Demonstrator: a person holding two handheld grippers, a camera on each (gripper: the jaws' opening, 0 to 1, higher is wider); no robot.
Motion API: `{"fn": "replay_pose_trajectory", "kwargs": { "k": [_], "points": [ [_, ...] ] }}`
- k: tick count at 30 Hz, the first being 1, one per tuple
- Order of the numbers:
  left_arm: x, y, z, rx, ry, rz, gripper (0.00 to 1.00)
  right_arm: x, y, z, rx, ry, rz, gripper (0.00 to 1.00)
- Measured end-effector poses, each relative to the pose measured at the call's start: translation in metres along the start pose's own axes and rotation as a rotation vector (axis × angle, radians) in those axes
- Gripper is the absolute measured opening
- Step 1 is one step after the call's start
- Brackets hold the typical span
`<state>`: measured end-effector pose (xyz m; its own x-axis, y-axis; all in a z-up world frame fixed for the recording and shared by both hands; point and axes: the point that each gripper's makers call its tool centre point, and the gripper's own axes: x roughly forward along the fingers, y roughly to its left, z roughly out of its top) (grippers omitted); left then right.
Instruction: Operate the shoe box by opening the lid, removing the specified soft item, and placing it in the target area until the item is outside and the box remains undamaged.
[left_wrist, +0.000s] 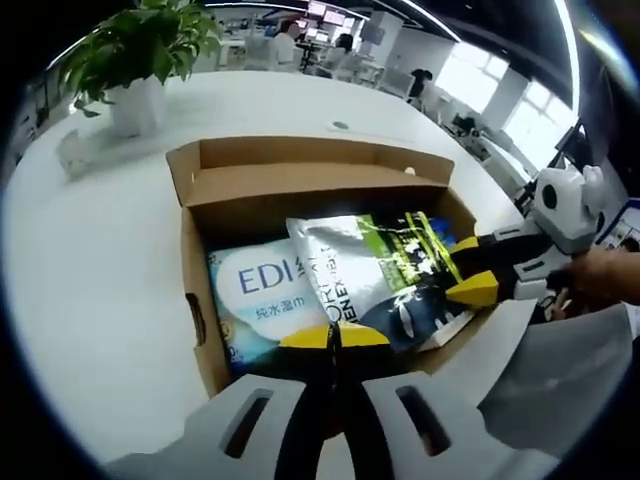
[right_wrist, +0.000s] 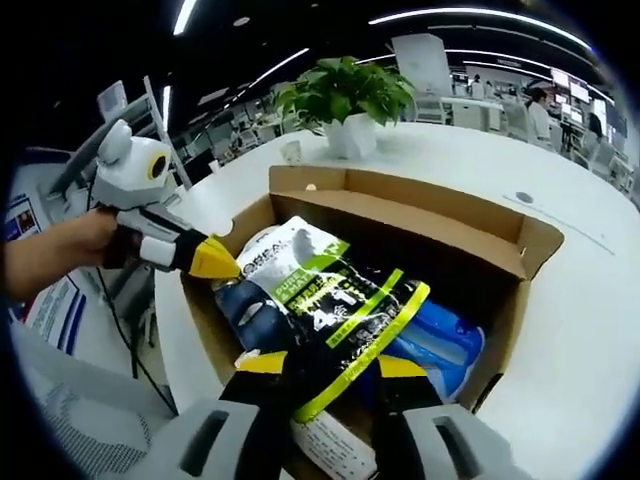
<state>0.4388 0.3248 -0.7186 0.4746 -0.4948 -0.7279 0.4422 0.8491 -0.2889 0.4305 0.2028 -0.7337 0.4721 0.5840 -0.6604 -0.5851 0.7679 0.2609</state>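
My right fingers (right_wrist: 320, 368) are pinched nearly together on the lower edge of the soft pouch (right_wrist: 335, 295), the black, silver and green packet lying on top inside the shoe box (right_wrist: 500, 240). My left fingers (left_wrist: 335, 338) are closed tip to tip at the pouch's near edge; I cannot tell whether they have any of it between them. The lid is already folded back, so I judge the step in hand to be lifting the pouch out. Under it lies a blue wet-wipes pack (left_wrist: 255, 295). Next I should raise the pouch straight up, clear of the cardboard walls without dragging on them, then carry it out over the white desk (left_wrist: 90, 270), where a potted plant (left_wrist: 140, 60) stands beyond the box.
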Motion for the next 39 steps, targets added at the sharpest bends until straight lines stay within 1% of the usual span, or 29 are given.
{"fn": "replay_pose_trajectory", "kwargs": {
  "k": [4, 7, 9, 15, 19, 30, 39],
  "points": [
    [-0.002, 0.0, 0.0, -0.002, -0.007, 0.003, 0.0, -0.006, -0.003, 0.006, 0.041, -0.03, -0.01, 0.09],
    [-0.003, 0.0, 0.0, -0.006, -0.013, 0.0, 0.0, -0.009, -0.007, 0.011, 0.046, -0.058, -0.023, 0.02],
    [-0.005, -0.001, 0.002, -0.012, -0.025, -0.002, 0.0, -0.011, -0.007, 0.015, 0.08, -0.074, -0.018, 0.01],
    [-0.008, -0.005, 0.006, -0.006, -0.035, -0.012, 0.0, -0.021, -0.008, 0.029, 0.104, -0.13, -0.027, 0.0],
    [-0.01, -0.01, 0.012, -0.015, -0.048, -0.021, 0.0, -0.026, -0.01, 0.034, 0.098, -0.141, -0.034, 0.0],
    [-0.011, -0.027, 0.025, -0.004, -0.067, -0.038, 0.0, -0.047, -0.019, 0.048, 0.123, -0.177, -0.047, 0.0],
    [-0.012, -0.049, 0.04, 0.006, -0.083, -0.063, 0.0, -0.067, -0.033, 0.052, 0.14, -0.197, -0.069, 0.0]
  ]
}}
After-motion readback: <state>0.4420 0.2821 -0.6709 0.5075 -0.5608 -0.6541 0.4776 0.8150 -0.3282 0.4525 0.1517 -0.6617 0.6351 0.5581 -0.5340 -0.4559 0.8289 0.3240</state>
